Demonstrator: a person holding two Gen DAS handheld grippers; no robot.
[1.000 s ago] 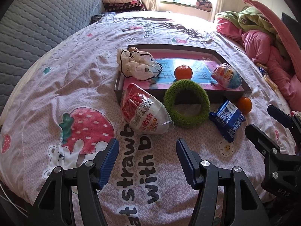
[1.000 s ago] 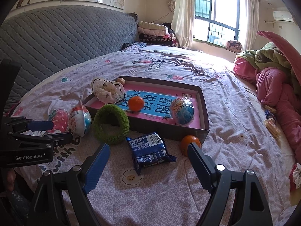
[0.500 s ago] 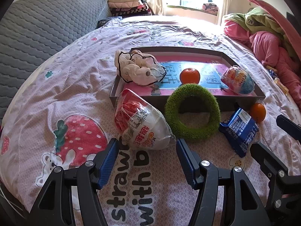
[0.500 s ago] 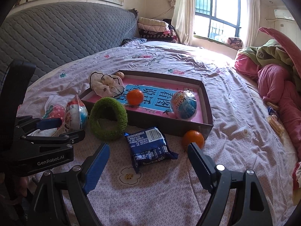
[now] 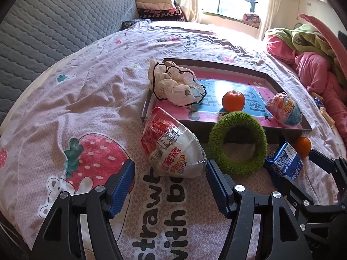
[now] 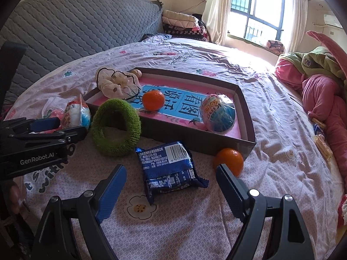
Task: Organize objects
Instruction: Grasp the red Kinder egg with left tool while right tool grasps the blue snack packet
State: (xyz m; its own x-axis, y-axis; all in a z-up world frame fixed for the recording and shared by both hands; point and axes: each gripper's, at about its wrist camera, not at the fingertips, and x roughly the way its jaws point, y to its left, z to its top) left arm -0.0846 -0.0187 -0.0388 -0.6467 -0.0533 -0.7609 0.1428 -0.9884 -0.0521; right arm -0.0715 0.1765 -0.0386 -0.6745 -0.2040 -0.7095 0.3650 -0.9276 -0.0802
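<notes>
Both grippers hover over loose snacks
Left gripper (image 5: 170, 176) jaws opening, empty, before the crinkly red-and-white plastic-wrapped egg (image 5: 171, 144): light, slippery, take its middle; right gripper (image 6: 171, 181) spread wide, empty, around the soft blue foil biscuit packet (image 6: 168, 165)

Both grippers closer to the items on the bed

The left gripper (image 5: 170, 174) has come down toward the red-and-white wrapped egg (image 5: 172, 146), which now sits just ahead of its blue fingertips, and its jaws are opening with nothing between them. The right gripper (image 6: 170, 177) has closed in on the blue snack packet (image 6: 170, 169), whose near end now lies between its fingers, untouched.
</notes>
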